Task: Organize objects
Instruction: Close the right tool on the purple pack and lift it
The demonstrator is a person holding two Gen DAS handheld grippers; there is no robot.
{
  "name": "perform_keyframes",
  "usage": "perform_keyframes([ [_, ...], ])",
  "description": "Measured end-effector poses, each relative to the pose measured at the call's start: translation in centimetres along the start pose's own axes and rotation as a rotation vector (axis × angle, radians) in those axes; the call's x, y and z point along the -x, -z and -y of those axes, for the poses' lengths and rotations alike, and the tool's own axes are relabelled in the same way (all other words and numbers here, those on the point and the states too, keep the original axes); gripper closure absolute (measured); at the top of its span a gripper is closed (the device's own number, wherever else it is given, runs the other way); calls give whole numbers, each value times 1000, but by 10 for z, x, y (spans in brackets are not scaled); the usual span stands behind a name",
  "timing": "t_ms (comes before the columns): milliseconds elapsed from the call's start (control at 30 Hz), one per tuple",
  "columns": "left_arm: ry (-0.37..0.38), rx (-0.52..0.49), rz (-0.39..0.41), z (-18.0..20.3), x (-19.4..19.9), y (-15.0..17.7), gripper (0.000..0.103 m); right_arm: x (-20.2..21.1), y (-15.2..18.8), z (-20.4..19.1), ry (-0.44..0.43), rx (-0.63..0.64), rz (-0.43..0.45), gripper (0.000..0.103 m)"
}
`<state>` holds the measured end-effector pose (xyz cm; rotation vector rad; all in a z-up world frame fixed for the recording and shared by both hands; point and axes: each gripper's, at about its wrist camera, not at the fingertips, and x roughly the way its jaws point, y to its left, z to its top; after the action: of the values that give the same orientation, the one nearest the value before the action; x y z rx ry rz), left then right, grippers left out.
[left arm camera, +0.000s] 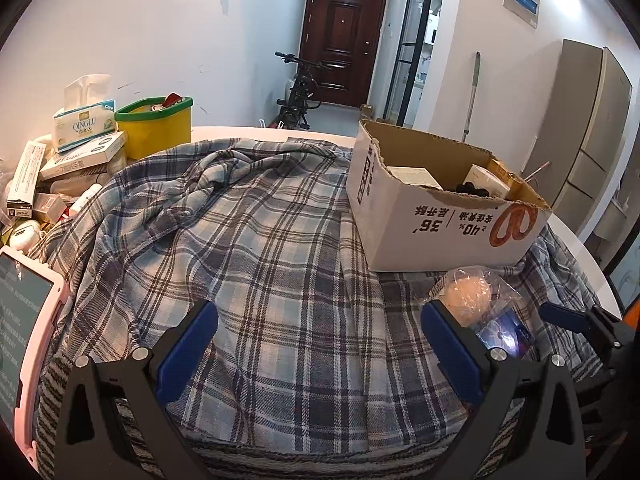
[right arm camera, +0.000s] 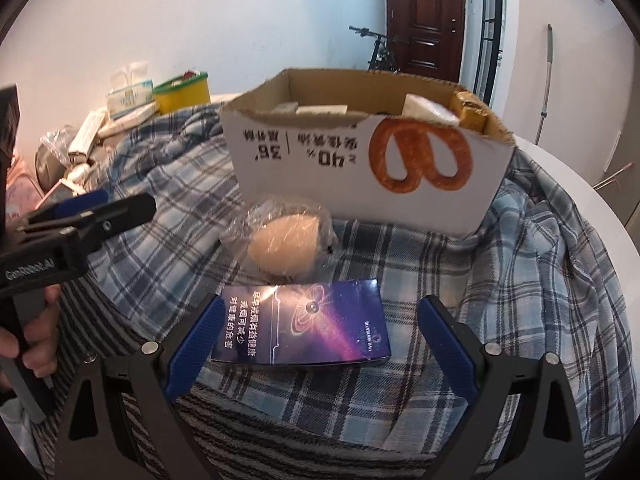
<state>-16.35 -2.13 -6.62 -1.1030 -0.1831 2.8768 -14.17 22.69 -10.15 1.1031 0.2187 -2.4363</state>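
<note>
Btwn right gripper [right arm camera: 316, 344] fingers, blue packet [right arm camera: 304, 324], untouched

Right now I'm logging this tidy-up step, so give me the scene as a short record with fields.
surface: plaid blanket over the table
container: open cardboard box, already holding some items
loose items: blue packet, bagged round object, both in front of the box
left gripper: open, empty
right gripper: open, straddling the blue packet

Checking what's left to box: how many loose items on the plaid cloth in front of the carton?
2: a bagged round item right before the cardboard box, and a dark blue pack nearer, between the open right gripper fingers. Cloth folds may hide more.
</note>
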Motion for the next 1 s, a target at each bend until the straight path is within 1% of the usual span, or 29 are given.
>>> perform_keyframes([
  [100, -1, -2, 2, 0, 1, 0, 0, -8, 1, -5, 17, 23, -37, 7],
  [233, 0, -4, 0, 1, 1, 0, 0, -12, 2, -10, 20, 46, -50, 7],
  [400, -3, -3, -4, 1, 1, 0, 0, -11, 1, -5, -5, 31, -53, 7],
  [500, -9, 1, -23, 0, -2, 1, 0, -8, 1, -2, -15, 20, -45, 7],
  [600, -11, -1, -28, 1, -3, 1, 0, -13, 3, -6, -38, 30, -78, 7],
  [700, -11, 1, -27, 0, -3, 1, 0, -13, 4, -11, -46, 54, -79, 6],
  [867, -12, 3, -31, 0, -5, 1, 0, -14, 5, -9, -50, 42, -78, 6],
  [1000, -13, 4, -31, 1, -4, 1, 0, -12, 4, -13, -49, 60, -72, 6],
])
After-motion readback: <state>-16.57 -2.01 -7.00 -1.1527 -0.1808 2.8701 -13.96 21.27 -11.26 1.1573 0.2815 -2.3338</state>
